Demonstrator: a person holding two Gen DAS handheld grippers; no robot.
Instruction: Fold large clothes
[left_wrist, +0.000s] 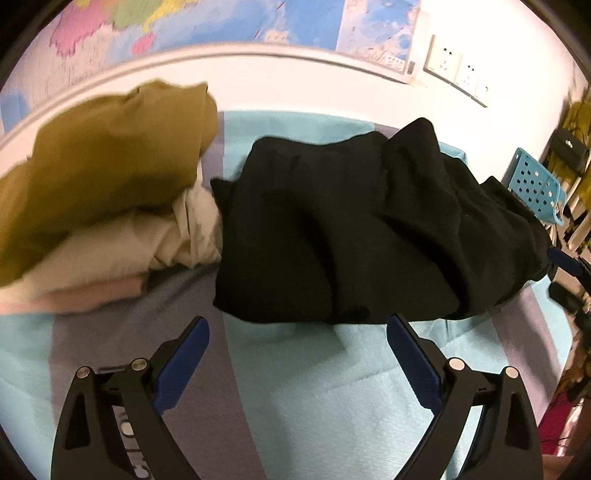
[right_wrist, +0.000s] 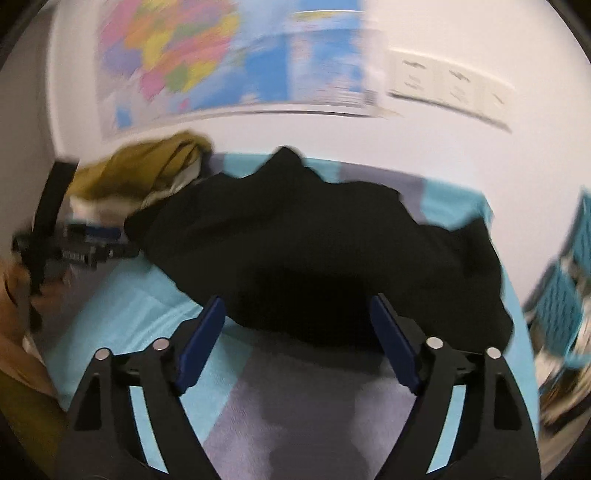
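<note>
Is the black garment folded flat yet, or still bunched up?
Bunched. The black garment lies in a rumpled heap with ridges and uneven edges on the striped cloth, beside the stacked clothes.

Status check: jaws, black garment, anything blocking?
Left gripper and right gripper: jaws open, empty. Black garment bunched on the blanket, unheld. Clothes pile close at its left.

I see a matt black cloth garment (left_wrist: 351, 229) on a fuzzy, soft-looking blanket (left_wrist: 325, 387). My gripper pads (left_wrist: 184, 365) look like smooth blue plastic.
</note>
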